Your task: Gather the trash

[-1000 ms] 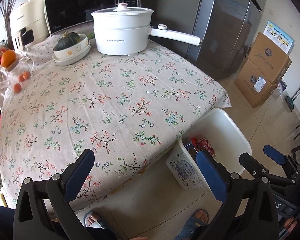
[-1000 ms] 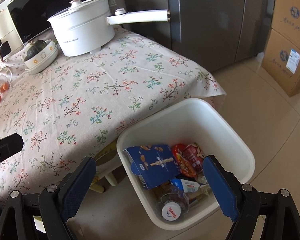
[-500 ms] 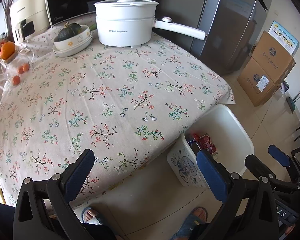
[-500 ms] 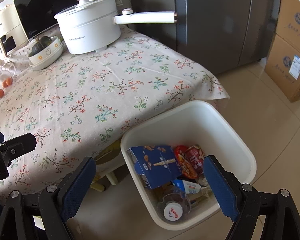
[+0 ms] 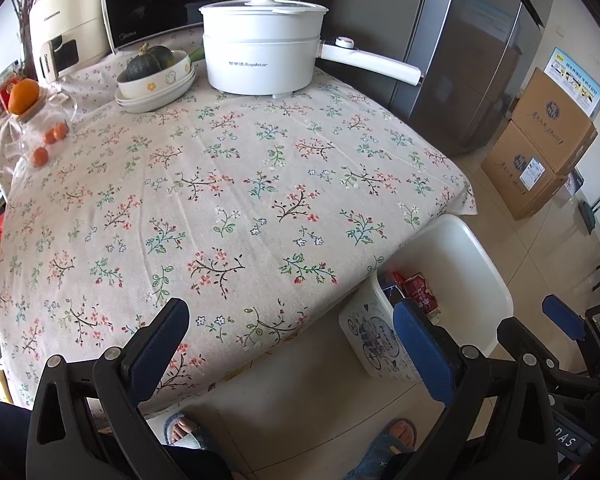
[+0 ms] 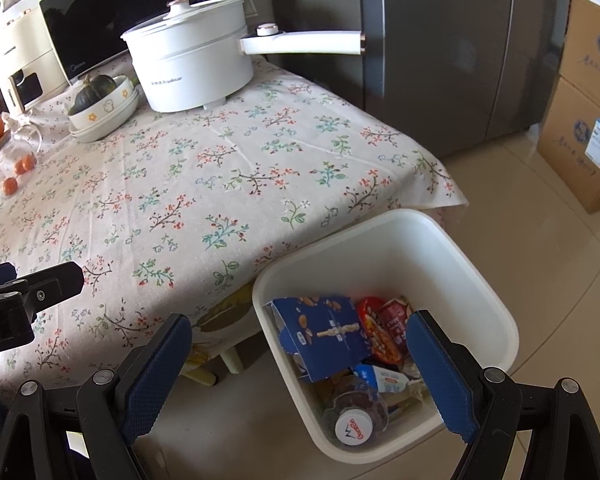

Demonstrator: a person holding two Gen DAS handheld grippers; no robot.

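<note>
Blue-padded right tongs [image 6: 296, 364] hang released over the white bin [image 6: 452, 240] on the floor beside the counter [image 5: 236, 200], trash inside: blue carton [image 6: 324, 336], red wrapper [image 6: 384, 328], capped bottle [image 6: 354, 426]. Left tongs [image 5: 290, 350] gape empty over the counter's near edge. Farther back, a white pot [image 5: 260, 60].

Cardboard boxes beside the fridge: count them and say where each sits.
2. The lower cardboard box stands on the floor right of the fridge; the upper cardboard box is stacked on it. More may be hidden beyond the frame.
</note>
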